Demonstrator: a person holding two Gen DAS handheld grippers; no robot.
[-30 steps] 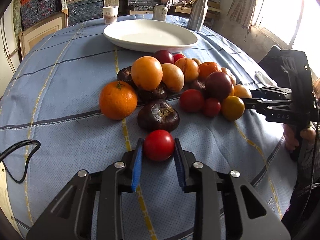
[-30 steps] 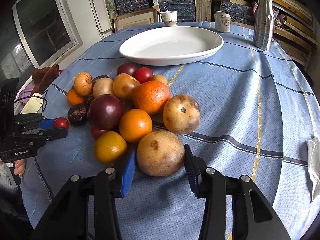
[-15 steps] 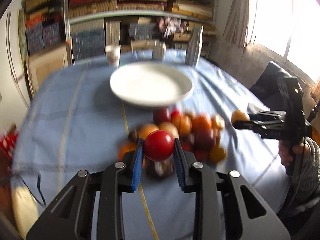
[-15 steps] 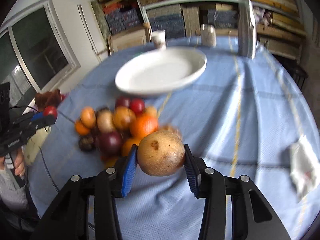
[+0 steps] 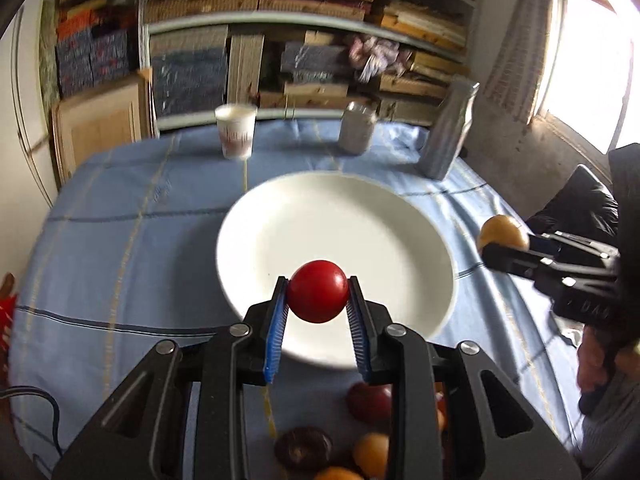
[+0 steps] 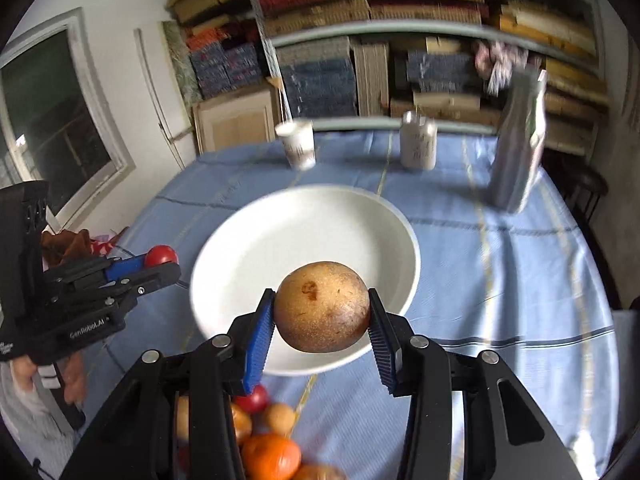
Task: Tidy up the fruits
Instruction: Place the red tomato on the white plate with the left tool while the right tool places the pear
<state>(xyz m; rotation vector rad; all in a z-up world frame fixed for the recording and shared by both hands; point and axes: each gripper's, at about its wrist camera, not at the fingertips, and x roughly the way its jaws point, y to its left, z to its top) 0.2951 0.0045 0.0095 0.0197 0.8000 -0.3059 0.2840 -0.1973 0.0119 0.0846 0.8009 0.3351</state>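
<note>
My left gripper [image 5: 318, 294] is shut on a red tomato [image 5: 318, 291] and holds it in the air over the near rim of the white plate [image 5: 332, 220]. My right gripper [image 6: 322, 312] is shut on a large brown round fruit [image 6: 322, 306], held above the near part of the same plate [image 6: 304, 236]. The right gripper with its brown fruit [image 5: 503, 233] shows at the right of the left wrist view. The left gripper with the tomato [image 6: 161, 255] shows at the left of the right wrist view. The pile of fruits [image 5: 360, 440] lies below both grippers, partly hidden; it also shows in the right wrist view [image 6: 268, 440].
A paper cup [image 5: 235, 131], a can [image 5: 356, 128] and a silver bottle [image 5: 450, 130] stand behind the plate on the blue tablecloth [image 5: 132, 208]. Shelves with stacked goods fill the back wall. A cable [image 5: 32, 396] lies at the left table edge.
Both grippers have lifted their fruits off the table and carried them forward over the pile to the plate. The tomato and the brown fruit stay gripped.
</note>
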